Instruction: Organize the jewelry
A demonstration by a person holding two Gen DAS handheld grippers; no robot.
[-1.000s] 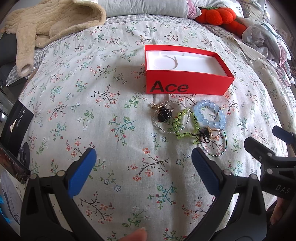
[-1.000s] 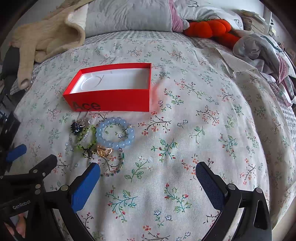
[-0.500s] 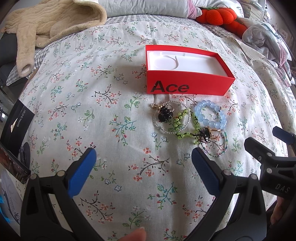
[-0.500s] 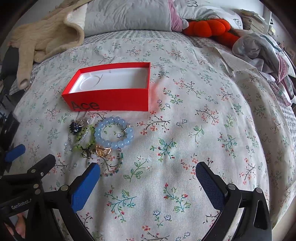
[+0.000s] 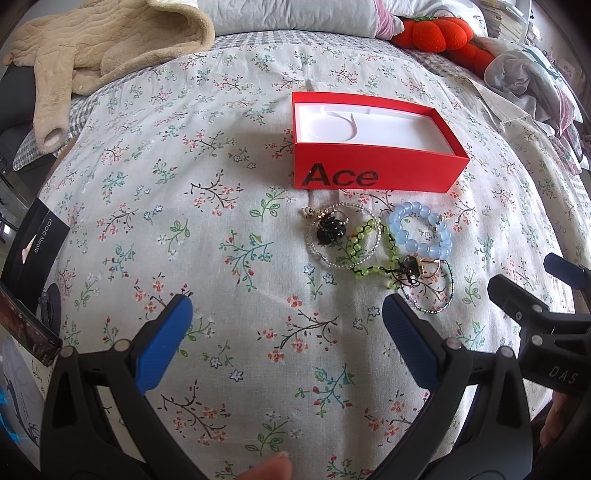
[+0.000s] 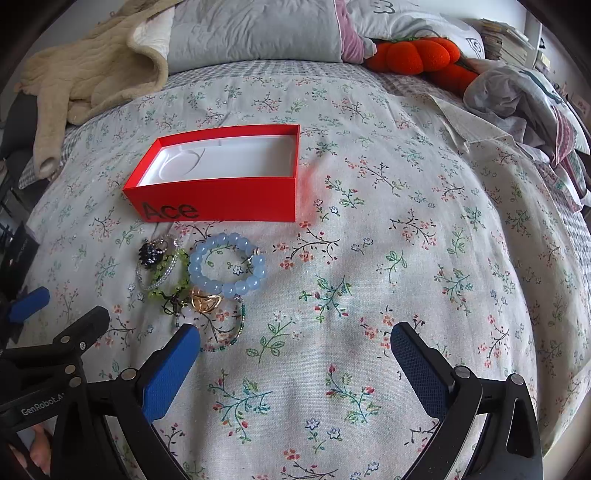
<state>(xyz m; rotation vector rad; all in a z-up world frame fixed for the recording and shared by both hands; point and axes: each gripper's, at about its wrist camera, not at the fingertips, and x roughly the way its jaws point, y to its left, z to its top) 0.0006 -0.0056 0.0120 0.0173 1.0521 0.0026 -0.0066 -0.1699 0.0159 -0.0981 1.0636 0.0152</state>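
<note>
1. Floral bedspread (image 5: 229,155) covers a bed and carries everything; a grey pillow (image 6: 255,29) lies along its far edge, well beyond the red box.
2. Beige fleece garment (image 5: 96,44) is draped at the far left of the red box, and an orange plush toy (image 6: 413,55) sits at the far right of it, next to a heap of crumpled clothes (image 6: 517,96).
3. Red box (image 5: 369,147), open-topped with "Ace" printed on its near wall, sits on the bedspread; its white liner holds no jewelry.
4. Left hand-held gripper (image 5: 288,325) hangs just nearer than the box, its blue-padded jaws spread wide and grasping nothing.
5. Right hand-held gripper (image 6: 295,350) is likewise released, with its left pad just beside the jewelry pile, and whether it touches the bracelet there cannot be told.
6. Black carton (image 5: 33,243) lies at the bed's edge, well to the left of the box.
7. Jewelry lies in a tangled cluster just in front of the box's near wall: a light blue bead bracelet (image 6: 227,269), a clear bead bracelet (image 5: 332,254) with a black charm (image 5: 328,230), a lime green bead strand (image 5: 373,251), a thin dark green bead bracelet (image 5: 439,295), and a gold ring (image 6: 205,301) on the side of the blue bracelet away from the box.
</note>
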